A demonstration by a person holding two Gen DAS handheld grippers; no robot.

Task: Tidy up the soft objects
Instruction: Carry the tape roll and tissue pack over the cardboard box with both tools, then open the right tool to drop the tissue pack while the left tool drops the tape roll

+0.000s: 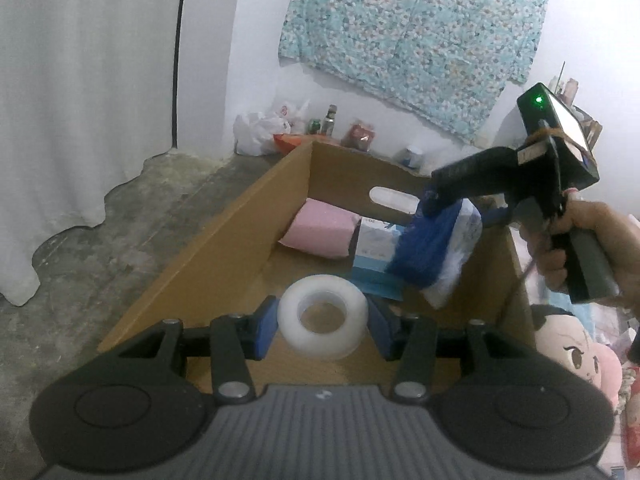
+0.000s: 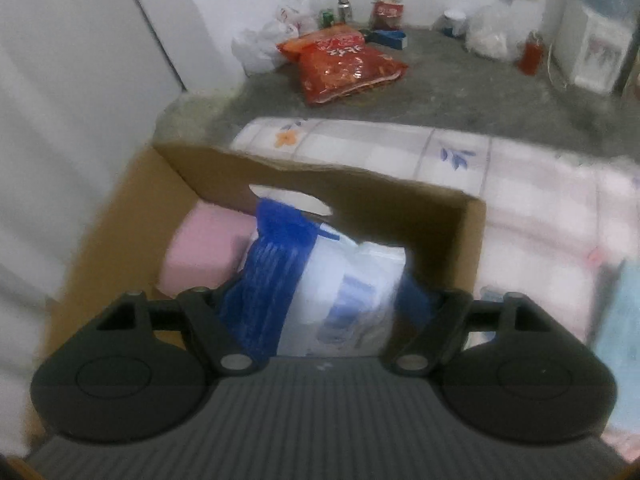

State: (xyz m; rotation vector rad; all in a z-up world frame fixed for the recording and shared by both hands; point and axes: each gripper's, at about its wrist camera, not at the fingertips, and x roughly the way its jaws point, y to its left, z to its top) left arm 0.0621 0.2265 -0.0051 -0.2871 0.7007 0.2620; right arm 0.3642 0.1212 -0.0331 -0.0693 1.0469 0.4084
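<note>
Left gripper point(image 1: 323, 330) pinching a white tissue roll point(image 1: 322, 327) over the cardboard box point(image 1: 224, 240)

Right gripper point(image 2: 320, 300) clamps a blue-white tissue pack point(image 2: 320, 280) above the box; I'd lower it beside the pink pack point(image 1: 320, 229) before letting go.

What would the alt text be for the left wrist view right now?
The left gripper is shut on a white ring-shaped roll over an open cardboard box. Across the box, the right gripper holds a blue and white soft pack above a pink pack lying inside. A plush doll sits outside at right.
</note>
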